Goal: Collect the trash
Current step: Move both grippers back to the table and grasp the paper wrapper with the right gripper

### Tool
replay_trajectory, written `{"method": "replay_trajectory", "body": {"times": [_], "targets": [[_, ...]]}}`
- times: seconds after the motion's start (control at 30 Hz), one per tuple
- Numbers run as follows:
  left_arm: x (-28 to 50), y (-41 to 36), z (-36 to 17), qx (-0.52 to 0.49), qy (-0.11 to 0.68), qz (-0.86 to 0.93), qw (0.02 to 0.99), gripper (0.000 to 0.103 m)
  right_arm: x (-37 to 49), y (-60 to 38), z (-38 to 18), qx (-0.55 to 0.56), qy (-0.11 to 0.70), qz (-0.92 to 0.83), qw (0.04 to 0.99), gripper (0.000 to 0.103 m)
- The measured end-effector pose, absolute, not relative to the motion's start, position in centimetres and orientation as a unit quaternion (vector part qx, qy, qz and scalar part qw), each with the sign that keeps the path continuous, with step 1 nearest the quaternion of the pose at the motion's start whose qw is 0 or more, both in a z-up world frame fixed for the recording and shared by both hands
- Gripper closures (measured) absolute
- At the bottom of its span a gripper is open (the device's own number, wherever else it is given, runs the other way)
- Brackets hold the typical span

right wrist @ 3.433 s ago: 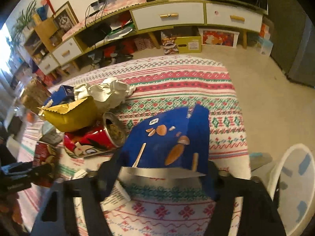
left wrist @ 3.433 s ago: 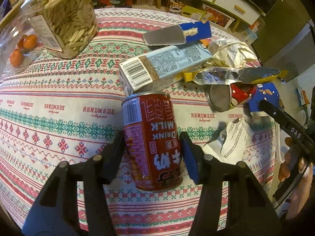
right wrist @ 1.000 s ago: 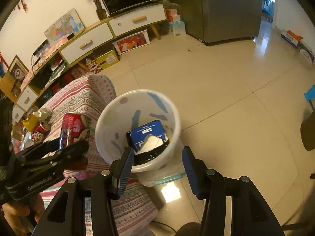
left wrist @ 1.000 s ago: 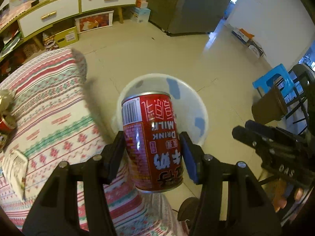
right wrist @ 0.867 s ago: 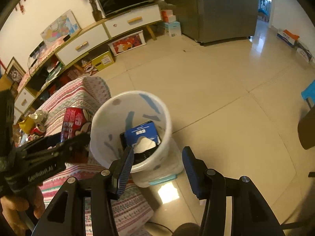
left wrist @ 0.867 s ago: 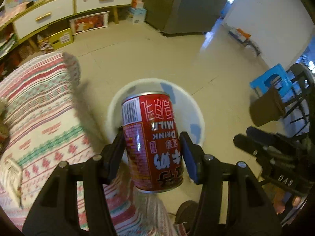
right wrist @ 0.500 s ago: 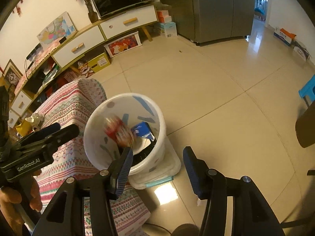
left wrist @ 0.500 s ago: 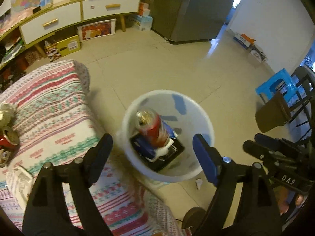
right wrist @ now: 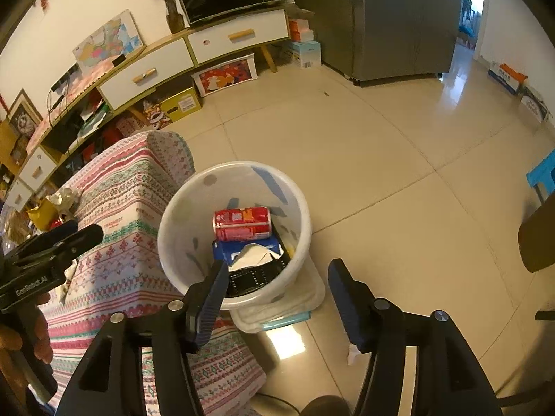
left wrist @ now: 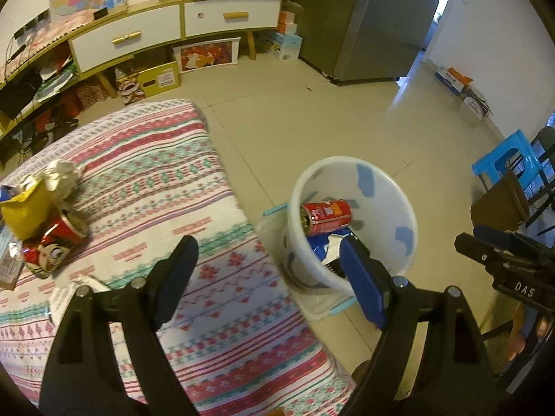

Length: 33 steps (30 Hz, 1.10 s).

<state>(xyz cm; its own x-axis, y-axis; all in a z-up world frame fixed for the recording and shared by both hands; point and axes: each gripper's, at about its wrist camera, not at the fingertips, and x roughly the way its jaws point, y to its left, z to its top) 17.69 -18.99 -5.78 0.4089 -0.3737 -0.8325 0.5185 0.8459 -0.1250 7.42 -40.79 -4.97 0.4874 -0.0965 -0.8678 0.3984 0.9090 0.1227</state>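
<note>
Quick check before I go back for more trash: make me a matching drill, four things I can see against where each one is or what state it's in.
Things:
1. red milk drink can
2. crushed red cartoon can
3. left claw
4. yellow foil snack bag

Places or states:
A. on the striped tablecloth, open end up and to the right
B. open, holding nothing
C. on its side in the white plastic bin
D. crumpled on the table behind the cartoon can

Pairs: 1-C, 2-A, 3-B, 4-D

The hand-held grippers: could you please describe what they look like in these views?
Both are black plastic frames with silver bolts and blue-padded fingers. The left hand-held gripper bears white "GenRobot.AI" lettering, seen from the right wrist; the right hand-held gripper bears "DAS", seen from the left wrist. Bare hands hold them; no cables show.
</note>
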Motion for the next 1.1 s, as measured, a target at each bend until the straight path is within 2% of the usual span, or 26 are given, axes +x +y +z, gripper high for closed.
{"method": "replay_trajectory", "body": {"times": [0.33, 0.9, 1.1], "targets": [[17.1, -14.9, -5.1, 0.083, 0.468, -0.253, 0.843, 0.015, 9.2, -37.5, -4.1, 0.152, 0.483, -0.128, 0.853, 0.029], [16.7, -4.2, -4.5, 0.082, 0.490, -0.207, 0.843, 0.014, 12.6, -29.2, -4.1, 0.108, 0.498, -0.079, 0.857, 0.024], [17.5, 1.5, -5.9, 0.003, 0.539, -0.163, 0.826, 0.014, 14.3, -25.3, -4.5, 0.096, 0.511, -0.054, 0.853, 0.023]]}}
